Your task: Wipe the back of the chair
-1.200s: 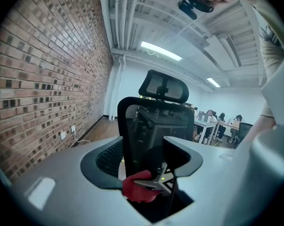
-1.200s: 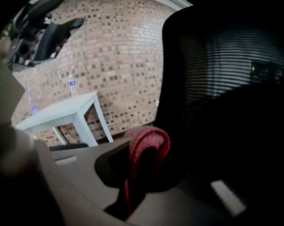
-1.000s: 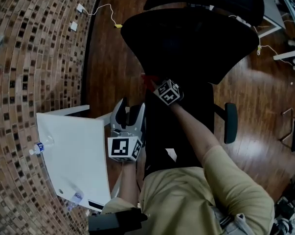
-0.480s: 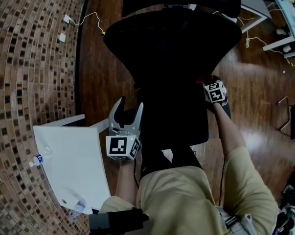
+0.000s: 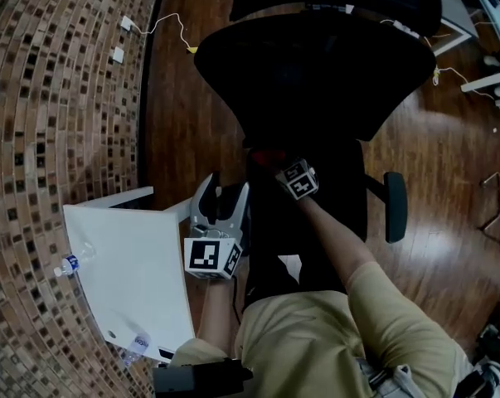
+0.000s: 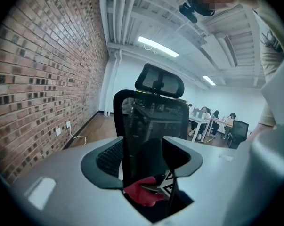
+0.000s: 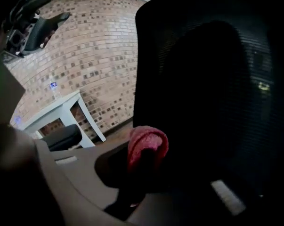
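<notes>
Half a second ago your right gripper (image 5: 276,164) was out at the right edge of the chair back (image 5: 339,181). Now it sits left of centre, close to where it was a second ago, so the stroke has gone across and come back. Your left gripper (image 5: 219,199) has hardly shifted over that second, and it hangs just beside the left edge of the chair back, between the chair and the white table (image 5: 125,255). Your view has swung a little as well, which brings the right armrest (image 5: 394,207) fully back into sight over the wooden floor (image 5: 179,114). In the right gripper view the jaws are clamped on the red cloth (image 7: 147,146), and its bunched end bulges out past their tips against the dark mesh of the chair back. The left gripper view shows its jaws spread wide with nothing gripped. Through the gap you look up the chair back to the headrest (image 6: 159,80), with the red cloth and the right gripper's marker cube (image 6: 166,188) low in the opening. Whether the left jaws touch the chair frame cannot be told.
</notes>
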Tool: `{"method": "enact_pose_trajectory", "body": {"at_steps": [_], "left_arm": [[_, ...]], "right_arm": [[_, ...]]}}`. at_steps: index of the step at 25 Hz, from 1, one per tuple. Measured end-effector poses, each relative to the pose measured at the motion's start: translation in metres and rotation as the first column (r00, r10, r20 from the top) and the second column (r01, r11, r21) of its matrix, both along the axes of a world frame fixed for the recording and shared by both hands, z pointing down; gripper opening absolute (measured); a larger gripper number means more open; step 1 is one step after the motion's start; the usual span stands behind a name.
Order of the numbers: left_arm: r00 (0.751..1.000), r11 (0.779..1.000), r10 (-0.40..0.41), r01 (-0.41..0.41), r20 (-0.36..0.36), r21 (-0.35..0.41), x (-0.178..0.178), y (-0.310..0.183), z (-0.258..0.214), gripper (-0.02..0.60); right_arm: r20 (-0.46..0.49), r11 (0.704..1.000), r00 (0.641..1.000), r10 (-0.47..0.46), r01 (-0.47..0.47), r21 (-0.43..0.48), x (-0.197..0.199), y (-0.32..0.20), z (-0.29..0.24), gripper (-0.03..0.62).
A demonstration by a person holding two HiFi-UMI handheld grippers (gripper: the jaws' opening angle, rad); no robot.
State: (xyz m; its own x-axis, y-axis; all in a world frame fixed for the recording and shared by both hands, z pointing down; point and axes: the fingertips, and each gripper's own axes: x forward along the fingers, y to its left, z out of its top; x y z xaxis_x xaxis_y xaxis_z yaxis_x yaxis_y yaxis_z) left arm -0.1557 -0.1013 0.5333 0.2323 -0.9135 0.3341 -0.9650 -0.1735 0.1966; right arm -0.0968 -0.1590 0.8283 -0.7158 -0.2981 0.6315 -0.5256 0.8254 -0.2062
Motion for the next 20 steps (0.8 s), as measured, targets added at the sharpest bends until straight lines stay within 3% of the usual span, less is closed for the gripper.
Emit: {"method": "enact_pose_trajectory", "body": {"at_steps": [3, 5, 7, 10, 13, 17, 20], "left_arm": [[1.000, 1.000, 0.004, -0.004, 0.012, -0.015, -0.006, 0.000, 0.013, 0.242], [1.000, 1.000, 0.010, -0.009, 0.016, -0.028, -0.008, 0.002, 0.018, 0.242], [0.999, 0.999, 0.030, -0.029, 0.015, -0.042, -0.005, 0.002, 0.019, 0.242], [0.997, 0.996, 0.077, -0.077, 0.007, -0.039, 0.010, -0.001, 0.012, 0.242], [0.993, 0.993, 0.120, -0.120, 0.012, -0.020, 0.020, -0.006, 0.002, 0.242], [0.987, 0.987, 0.159, -0.159, 0.012, -0.016, 0.028, -0.006, -0.001, 0.242], [0.984, 0.984, 0.179, -0.179, 0.014, 0.001, 0.026, -0.004, -0.007, 0.242]], "right_arm": [[0.028, 0.999, 0.999, 0.023, -0.024, 0.035, -0.037, -0.014, 0.003, 0.029], [0.009, 0.994, 0.995, 0.096, -0.096, 0.056, -0.022, -0.035, 0.004, 0.029], [-0.018, 0.983, 0.984, 0.175, -0.174, 0.060, 0.018, -0.056, 0.004, 0.029], [-0.156, 0.957, 0.944, 0.289, -0.281, 0.075, 0.121, -0.084, 0.013, 0.031], [-0.267, 0.887, 0.849, 0.456, -0.457, 0.062, 0.227, -0.103, 0.023, 0.032], [-0.361, 0.793, 0.725, 0.587, -0.605, 0.074, 0.312, -0.102, 0.030, 0.032], [-0.237, 0.696, 0.668, 0.706, -0.716, 0.058, 0.327, -0.104, 0.012, 0.031]]}}
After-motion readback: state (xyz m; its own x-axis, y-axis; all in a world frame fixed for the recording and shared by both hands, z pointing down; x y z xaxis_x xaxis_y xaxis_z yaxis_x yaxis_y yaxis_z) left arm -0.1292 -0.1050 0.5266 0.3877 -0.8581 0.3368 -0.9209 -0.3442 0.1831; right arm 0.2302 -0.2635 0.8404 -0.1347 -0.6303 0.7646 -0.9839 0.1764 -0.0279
